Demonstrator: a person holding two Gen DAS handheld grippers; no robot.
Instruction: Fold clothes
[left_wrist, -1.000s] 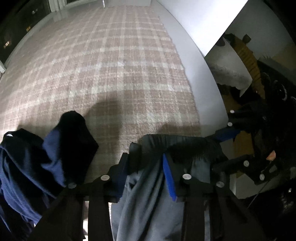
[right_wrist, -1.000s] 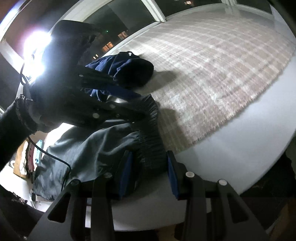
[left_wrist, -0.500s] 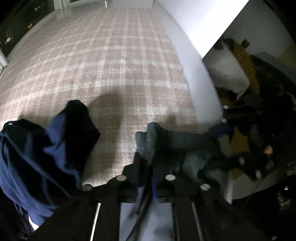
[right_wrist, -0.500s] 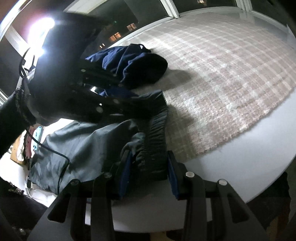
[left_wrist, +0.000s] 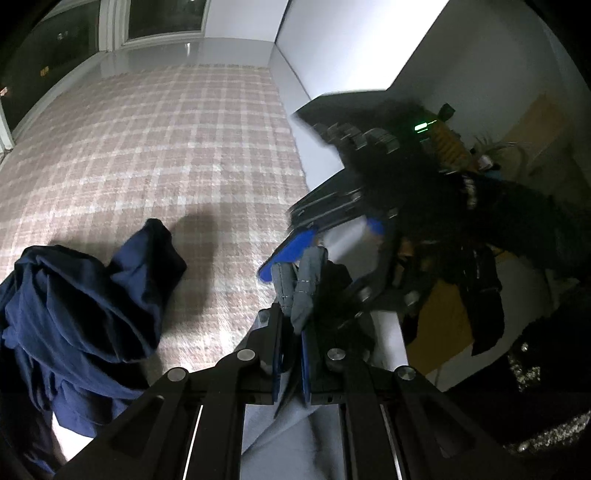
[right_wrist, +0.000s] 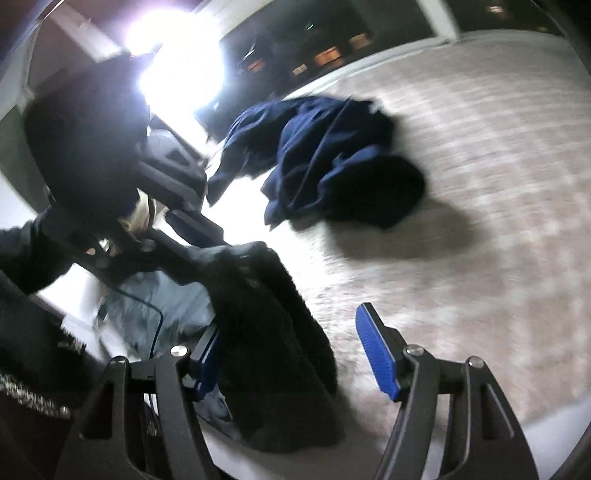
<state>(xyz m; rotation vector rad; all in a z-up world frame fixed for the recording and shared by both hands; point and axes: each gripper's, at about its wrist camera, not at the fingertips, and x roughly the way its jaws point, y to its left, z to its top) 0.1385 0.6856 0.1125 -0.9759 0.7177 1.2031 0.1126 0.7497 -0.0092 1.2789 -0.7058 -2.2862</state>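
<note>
Left tool (left_wrist: 291, 343): blue pads clamped on a bunched fold of the grey garment (left_wrist: 304, 284), held raised at the near edge of the plaid blanket (left_wrist: 155, 147), with the rest of the cloth hanging below the fingers. Right tool (right_wrist: 291, 362): blue pads spread wide apart, gripping nothing, with the garment's dark waistband (right_wrist: 273, 317) lying between them against the left pad. Navy garment (left_wrist: 81, 317): crumpled in a heap on the blanket, apart from both tools.

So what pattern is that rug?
The rug is a pinkish-beige and white plaid, clearest in the left wrist view.
</note>
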